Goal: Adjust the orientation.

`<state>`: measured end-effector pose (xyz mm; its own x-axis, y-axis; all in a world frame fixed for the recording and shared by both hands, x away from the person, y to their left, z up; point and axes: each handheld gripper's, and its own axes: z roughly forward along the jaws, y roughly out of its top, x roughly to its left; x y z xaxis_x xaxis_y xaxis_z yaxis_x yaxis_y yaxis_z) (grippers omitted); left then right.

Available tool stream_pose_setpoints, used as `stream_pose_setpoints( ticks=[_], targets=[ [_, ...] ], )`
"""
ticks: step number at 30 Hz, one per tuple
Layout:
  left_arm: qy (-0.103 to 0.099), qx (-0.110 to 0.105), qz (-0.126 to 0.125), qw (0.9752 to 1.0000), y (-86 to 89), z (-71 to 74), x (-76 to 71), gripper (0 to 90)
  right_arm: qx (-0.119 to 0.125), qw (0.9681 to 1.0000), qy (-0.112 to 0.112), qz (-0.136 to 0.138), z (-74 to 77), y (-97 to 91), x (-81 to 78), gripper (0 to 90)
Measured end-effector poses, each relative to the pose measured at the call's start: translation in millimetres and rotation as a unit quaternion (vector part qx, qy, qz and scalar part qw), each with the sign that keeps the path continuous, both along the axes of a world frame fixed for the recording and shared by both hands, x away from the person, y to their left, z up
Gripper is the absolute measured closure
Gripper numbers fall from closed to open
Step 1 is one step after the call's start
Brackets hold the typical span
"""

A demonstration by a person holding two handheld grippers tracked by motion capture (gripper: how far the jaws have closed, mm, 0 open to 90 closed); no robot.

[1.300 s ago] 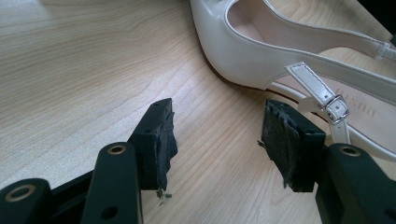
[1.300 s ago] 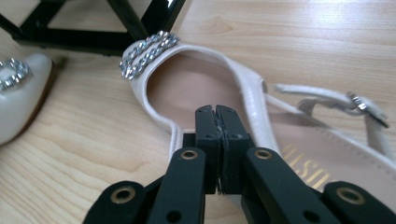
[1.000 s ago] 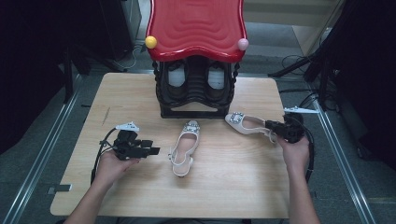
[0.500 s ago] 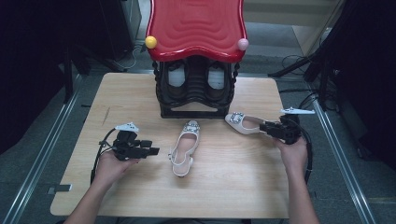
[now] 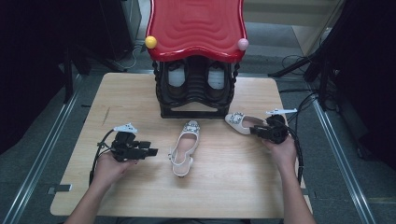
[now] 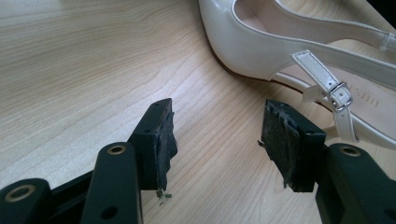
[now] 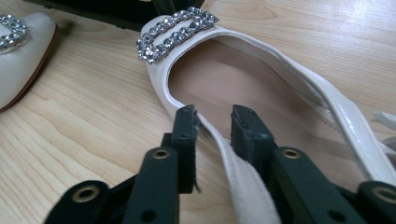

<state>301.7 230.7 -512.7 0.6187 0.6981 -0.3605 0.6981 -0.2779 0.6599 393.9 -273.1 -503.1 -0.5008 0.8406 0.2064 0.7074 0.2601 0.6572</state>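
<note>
Two fingers (image 7: pixel 187 128) of the right gripper (image 7: pixel 214 122) straddle the right shoe's (image 7: pixel 243 79) rim, closing.

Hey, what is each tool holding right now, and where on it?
The right tool straddles the side rim of the right shoe, not clearly clamped. The left tool is open, holding nothing.

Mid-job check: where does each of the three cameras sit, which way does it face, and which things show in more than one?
High view: above the person's side, looking forward and down on the table, shoe rack, both forearms.
Left gripper view: rides the left hand-held gripper, jaws apart over bare wood, facing the middle shoe.
Right gripper view: rides the right hand-held gripper, jaws straddling the right shoe rim.
Shared: the middle shoe shows in all three; the right shoe in two.
</note>
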Motion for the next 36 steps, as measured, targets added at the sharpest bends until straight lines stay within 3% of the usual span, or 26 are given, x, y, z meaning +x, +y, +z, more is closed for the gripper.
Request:
stream_pose_setpoints(
  ticks=[7, 14, 18, 31, 36],
  targets=[
    [0.0, -0.003, 0.006, 1.0, 2.8, 0.9, -1.7, 44.2, -0.003, 0.9999, 0.008, 0.008, 4.3, 0.0, 0.2, 82.9],
    [-0.001, -0.003, 0.003, 1.0, 2.5, 0.6, -1.5, 44.2, 0.016, 0.9997, -0.019, -0.006, 21.6, -3.4, -10.4, 88.4],
    [-0.002, -0.005, 0.003, 1.0, 1.4, 1.5, -1.2, 44.1, 0.009, 0.9995, -0.029, -0.007, 29.7, -1.9, -18.2, 88.5],
    [-0.007, -0.009, -0.007, 0.9999, -6.6, 3.4, 5.2, 44.2, 0.028, 0.9992, -0.024, 0.016, 44.3, 24.4, -41.2, 88.5],
    [-0.007, -0.009, -0.016, 0.9998, -11.7, 3.9, 8.2, 44.2, 0.023, 0.9991, -0.024, 0.027, 45.6, 39.3, -49.3, 88.5]
  ],
)
